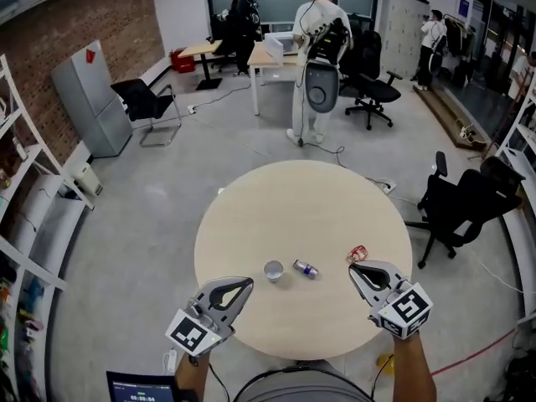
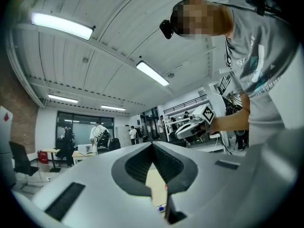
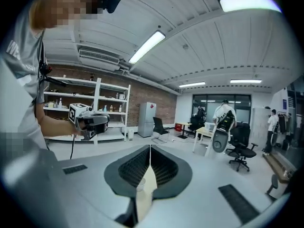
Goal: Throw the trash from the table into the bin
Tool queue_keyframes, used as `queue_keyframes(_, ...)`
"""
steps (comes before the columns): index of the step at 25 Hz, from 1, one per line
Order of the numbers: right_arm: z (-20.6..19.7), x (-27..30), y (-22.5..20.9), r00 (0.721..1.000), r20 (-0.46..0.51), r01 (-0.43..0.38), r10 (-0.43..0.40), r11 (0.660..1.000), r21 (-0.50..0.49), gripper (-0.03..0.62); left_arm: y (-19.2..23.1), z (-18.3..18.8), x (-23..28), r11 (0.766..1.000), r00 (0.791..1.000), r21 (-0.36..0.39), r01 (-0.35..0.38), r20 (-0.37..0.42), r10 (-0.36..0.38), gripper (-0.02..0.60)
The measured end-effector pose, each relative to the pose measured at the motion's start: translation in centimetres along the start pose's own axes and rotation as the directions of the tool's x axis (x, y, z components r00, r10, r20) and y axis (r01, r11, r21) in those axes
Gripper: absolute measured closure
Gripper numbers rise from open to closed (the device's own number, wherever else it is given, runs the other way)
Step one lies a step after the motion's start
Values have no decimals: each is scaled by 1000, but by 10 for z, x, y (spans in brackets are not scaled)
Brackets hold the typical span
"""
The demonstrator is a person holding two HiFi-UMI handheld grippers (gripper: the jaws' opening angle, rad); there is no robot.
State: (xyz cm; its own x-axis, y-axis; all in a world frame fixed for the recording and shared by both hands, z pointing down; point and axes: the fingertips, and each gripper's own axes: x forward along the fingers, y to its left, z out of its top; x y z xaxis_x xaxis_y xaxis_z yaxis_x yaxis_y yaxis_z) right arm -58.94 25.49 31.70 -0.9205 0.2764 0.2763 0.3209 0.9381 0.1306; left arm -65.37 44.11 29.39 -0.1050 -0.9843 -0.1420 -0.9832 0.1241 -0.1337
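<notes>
A round beige table (image 1: pixel 251 216) carries three bits of trash near its front: a small pale cup (image 1: pixel 274 270), a blue and silver can (image 1: pixel 306 268) lying on its side, and a crumpled red and white wrapper (image 1: pixel 358 253). My left gripper (image 1: pixel 248 282) hovers over the table's front left edge, shut and empty, its tip just left of the cup. My right gripper (image 1: pixel 352 267) is shut and empty too, its tip right below the wrapper. The left gripper view shows the can (image 2: pixel 161 207) through its jaws. The right gripper view shows the cup (image 3: pixel 141 183) likewise.
A black office chair (image 1: pixel 456 208) stands close to the table's right side. White shelving (image 1: pixel 33 182) lines the left wall beside a grey cabinet (image 1: pixel 88 99). People stand by desks (image 1: pixel 272 57) at the back. A tablet screen (image 1: pixel 138 388) sits at the lower left.
</notes>
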Motion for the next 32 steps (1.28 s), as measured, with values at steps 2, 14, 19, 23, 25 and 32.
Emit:
queue_keyframes(2, -12, 33, -5, 996, -26, -81, 81, 997, 0, 583, 12, -14, 4, 999, 998, -7, -47, -30, 46, 540)
queue_keyframes(14, -156, 208, 36, 813, -349, -506, 466, 862, -25, 471, 53, -123, 14, 966, 965, -123, -228, -157, 208, 540)
queue_keyframes(19, -215, 250, 64, 699, -508, -625, 504, 775, -91, 471, 58, -153, -3, 944, 946, -166, -284, -212, 247, 540)
queue_keyframes(23, -254, 270, 79, 623, -628, -696, 466, 697, -174, 471, 59, -165, -10, 928, 934, -194, -318, -234, 270, 540)
queue_keyframes(25, -269, 279, 82, 599, -689, -717, 407, 656, -237, 471, 61, -165, -13, 921, 930, -207, -330, -237, 280, 540)
queue_keyframes(32, -311, 300, 77, 559, -796, -736, 232, 581, -347, 475, 61, -160, -18, 921, 933, -212, -325, -232, 276, 540)
